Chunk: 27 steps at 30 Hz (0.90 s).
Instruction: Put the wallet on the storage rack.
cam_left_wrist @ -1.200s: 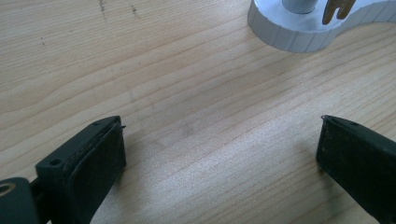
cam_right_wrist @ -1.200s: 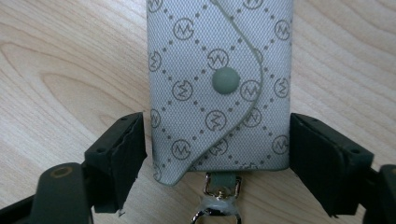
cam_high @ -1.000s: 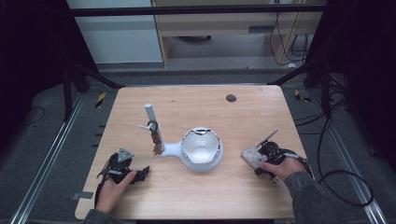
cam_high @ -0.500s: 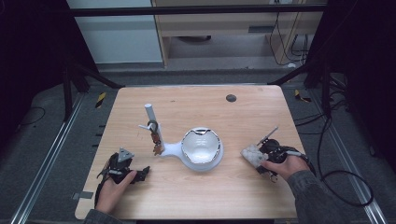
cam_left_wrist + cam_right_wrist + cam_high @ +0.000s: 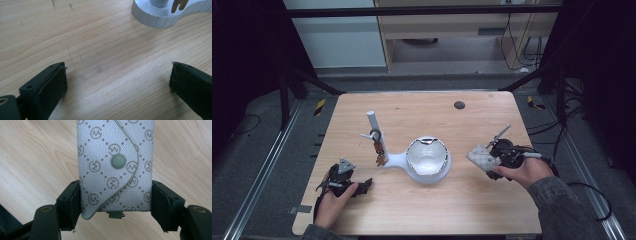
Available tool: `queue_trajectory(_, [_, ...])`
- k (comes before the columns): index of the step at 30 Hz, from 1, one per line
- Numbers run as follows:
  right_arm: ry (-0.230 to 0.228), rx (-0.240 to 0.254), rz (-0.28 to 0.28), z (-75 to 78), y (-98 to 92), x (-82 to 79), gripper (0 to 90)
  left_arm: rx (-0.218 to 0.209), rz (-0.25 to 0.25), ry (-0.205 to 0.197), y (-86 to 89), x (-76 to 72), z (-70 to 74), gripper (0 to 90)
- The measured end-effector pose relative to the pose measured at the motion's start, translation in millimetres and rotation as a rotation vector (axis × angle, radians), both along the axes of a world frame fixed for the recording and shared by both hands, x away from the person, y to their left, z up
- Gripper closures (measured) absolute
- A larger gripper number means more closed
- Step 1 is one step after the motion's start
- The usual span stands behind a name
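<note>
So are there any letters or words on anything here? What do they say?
"M" in a circle, repeated all over the grey patterned pouch that the right gripper grips.
Nothing else readable: no writing can be made out on the white stand or the table.

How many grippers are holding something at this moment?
1. The right gripper clamps a patterned grey pouch at the table's right side; the left gripper is open over bare wood.

Middle of the desk (image 5: 492,200) is blocked by the white stand (image 5: 389,159) and its bowl (image 5: 427,156). Plenty of open wood toward 12 o'clock, just a small dark disc (image 5: 459,105) at 1 o'clock.
</note>
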State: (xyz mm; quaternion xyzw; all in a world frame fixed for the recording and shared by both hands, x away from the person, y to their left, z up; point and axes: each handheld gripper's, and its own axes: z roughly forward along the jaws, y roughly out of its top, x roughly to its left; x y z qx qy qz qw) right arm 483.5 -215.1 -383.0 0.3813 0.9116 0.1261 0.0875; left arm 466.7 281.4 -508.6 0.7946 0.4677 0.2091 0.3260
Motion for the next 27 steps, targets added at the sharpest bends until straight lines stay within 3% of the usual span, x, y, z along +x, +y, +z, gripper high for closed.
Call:
queue_trajectory(7, [-0.021, -0.025, 0.05, 15.1, 11.7, -2.8, 31.5, 0.0, 0.0, 0.0, 0.0, -0.1, 0.0, 0.7])
queue_trajectory(27, [-0.051, -0.052, 0.121, 37.7, 40.3, -0.3, 31.6, -0.004, 0.004, -0.001, -0.4, -0.3, -0.2, 0.7])
